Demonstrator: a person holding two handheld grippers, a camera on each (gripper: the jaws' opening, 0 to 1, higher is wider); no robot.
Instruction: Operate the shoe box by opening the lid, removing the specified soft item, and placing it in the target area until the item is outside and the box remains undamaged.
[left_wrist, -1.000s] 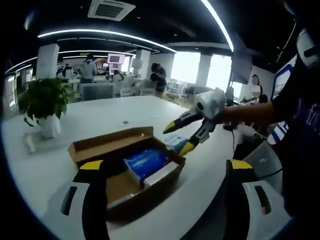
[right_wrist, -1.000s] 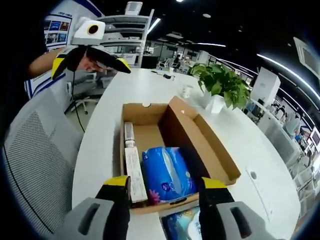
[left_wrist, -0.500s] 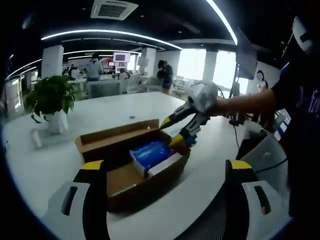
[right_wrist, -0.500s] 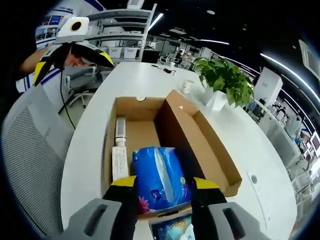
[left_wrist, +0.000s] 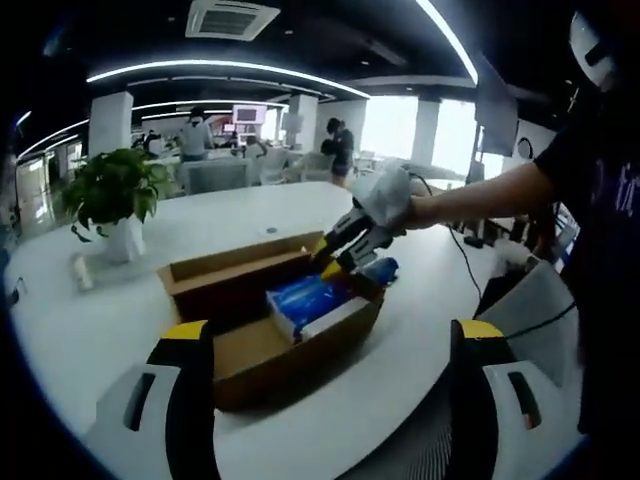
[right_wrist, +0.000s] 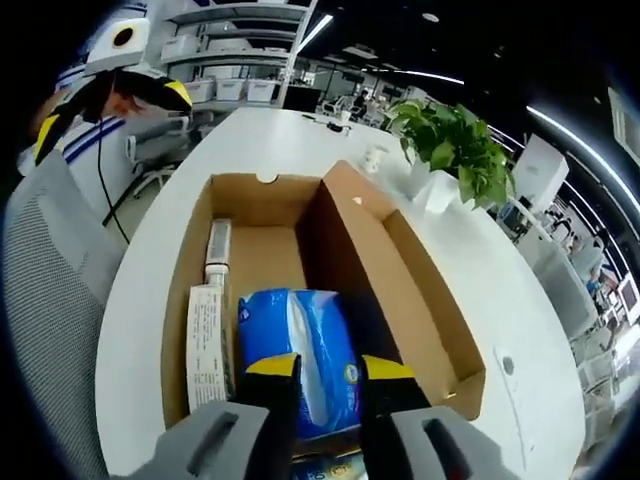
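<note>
Potted plant (left_wrist: 112, 195) on white table (left_wrist: 60, 330), mesh chair (right_wrist: 45, 300) beside

1. A wide white worktop (left_wrist: 420, 330) is curving through an open office.
2. A potted plant (left_wrist: 112, 195) is standing on it.
3. Ceiling light strips (left_wrist: 220, 68) are glowing; bright windows (left_wrist: 382, 128) are shining behind.

1. One cardboard shoe box (right_wrist: 400, 290), lid open; seen also in the left gripper view (left_wrist: 270, 340);
2. Two blue soft packs: one blue pack (right_wrist: 300, 350) inside the box, a second blue pack (left_wrist: 380, 270) on the table just beside the box;
3. One flat white carton (right_wrist: 205, 345) and one slim tube (right_wrist: 216, 245) inside the box;
4. Two grippers: the right gripper (right_wrist: 320, 368) and the left gripper (left_wrist: 325, 330);
5. One potted plant (right_wrist: 450, 155); one white table (left_wrist: 60, 330);
6. One small white cup (right_wrist: 374, 158) near the plant;
7. At least two people (left_wrist: 340, 150) standing in the far background.
</note>
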